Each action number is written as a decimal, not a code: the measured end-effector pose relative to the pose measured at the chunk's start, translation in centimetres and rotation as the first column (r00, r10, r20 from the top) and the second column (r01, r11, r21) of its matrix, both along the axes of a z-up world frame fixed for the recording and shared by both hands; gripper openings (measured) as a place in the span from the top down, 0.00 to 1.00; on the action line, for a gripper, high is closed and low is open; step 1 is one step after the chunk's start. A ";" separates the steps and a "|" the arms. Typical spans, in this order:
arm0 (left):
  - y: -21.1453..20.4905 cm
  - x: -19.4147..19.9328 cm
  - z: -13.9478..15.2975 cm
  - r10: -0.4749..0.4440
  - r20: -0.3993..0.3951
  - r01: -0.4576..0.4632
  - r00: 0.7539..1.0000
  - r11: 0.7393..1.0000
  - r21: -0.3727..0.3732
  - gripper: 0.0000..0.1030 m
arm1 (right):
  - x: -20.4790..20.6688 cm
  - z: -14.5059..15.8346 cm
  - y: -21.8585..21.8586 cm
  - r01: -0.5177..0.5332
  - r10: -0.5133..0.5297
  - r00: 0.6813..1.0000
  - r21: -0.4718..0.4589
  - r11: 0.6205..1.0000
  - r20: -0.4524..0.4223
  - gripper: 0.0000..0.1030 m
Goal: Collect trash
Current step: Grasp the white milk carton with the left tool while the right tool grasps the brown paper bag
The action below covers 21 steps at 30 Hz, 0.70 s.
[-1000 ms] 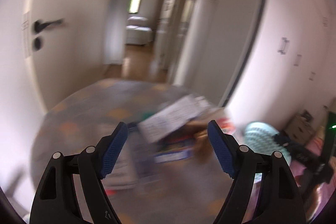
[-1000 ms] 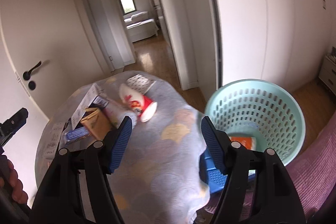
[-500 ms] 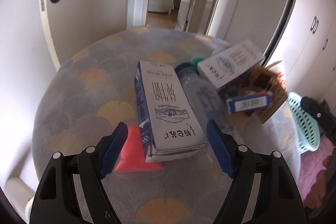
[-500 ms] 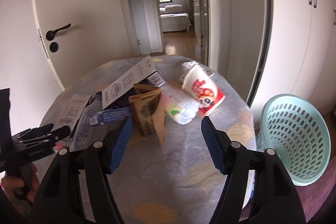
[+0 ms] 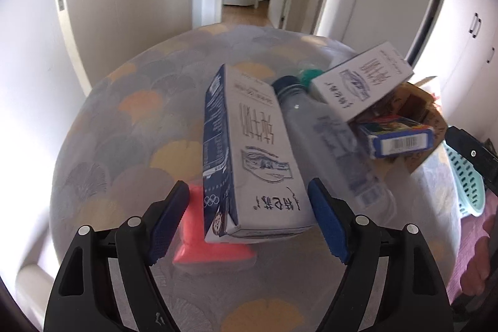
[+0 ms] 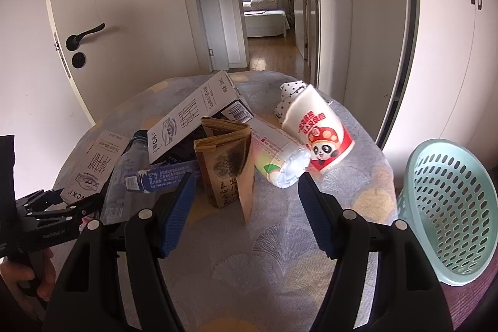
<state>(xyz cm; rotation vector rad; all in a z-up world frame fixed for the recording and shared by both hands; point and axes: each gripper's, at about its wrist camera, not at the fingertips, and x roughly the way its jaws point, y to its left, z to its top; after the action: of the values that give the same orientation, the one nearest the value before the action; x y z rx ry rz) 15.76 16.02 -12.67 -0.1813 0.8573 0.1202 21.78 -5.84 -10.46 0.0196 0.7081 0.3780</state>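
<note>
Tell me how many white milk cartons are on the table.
2. One milk carton lies flat at the near left of the pile, just ahead of the left hand-held gripper; the other leans tilted atop the pile behind it. More may be hidden underneath.

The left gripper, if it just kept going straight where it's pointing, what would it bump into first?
Most likely the near end of the white and blue milk carton, which lies framed between the open jaws of the left gripper; depth is hard to judge.

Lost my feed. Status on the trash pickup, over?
Left gripper opening, astride milk carton, no grip. Right gripper open, empty, facing paper bag. Basket clear, right of table.
</note>
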 end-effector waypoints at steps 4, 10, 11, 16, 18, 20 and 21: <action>-0.9 1.0 0.0 -0.005 0.006 0.005 1.000 0.999 0.048 0.29 | 1.1 -0.1 0.9 -0.004 0.004 1.000 0.013 1.000 -0.014 0.37; -1.2 1.4 -0.1 -0.016 0.024 0.014 1.000 0.997 0.076 0.35 | 2.8 -0.3 2.1 0.005 -0.004 1.000 0.009 1.000 -0.028 0.37; -1.2 1.2 -0.1 -0.016 0.031 0.014 0.999 0.997 0.071 0.35 | 3.2 -0.4 2.2 0.015 -0.015 0.999 0.010 1.000 -0.033 0.37; -0.1 0.4 0.1 -0.012 0.077 0.012 0.997 1.000 0.007 0.38 | 4.6 -1.0 2.0 0.020 -0.017 0.997 0.043 0.999 -0.081 0.57; 0.1 0.0 0.5 -0.013 0.095 0.013 0.995 1.000 -0.003 0.39 | 4.8 -1.3 2.0 0.017 -0.013 0.995 0.041 0.999 -0.094 0.70; 0.3 -0.4 0.9 -0.006 0.111 0.007 0.994 1.000 -0.008 0.40 | 4.6 -1.3 1.7 0.021 -0.017 0.996 0.048 0.999 -0.087 0.78; 0.5 -0.7 1.2 -0.002 0.127 0.005 0.992 1.000 -0.017 0.41 | 4.4 -1.3 1.5 0.022 -0.017 0.996 0.053 0.998 -0.089 0.82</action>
<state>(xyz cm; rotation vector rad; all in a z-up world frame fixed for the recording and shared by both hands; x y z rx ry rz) 15.10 16.51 -11.43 -0.2015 0.7324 0.0969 26.22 -4.34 -11.74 0.0950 0.7842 0.3797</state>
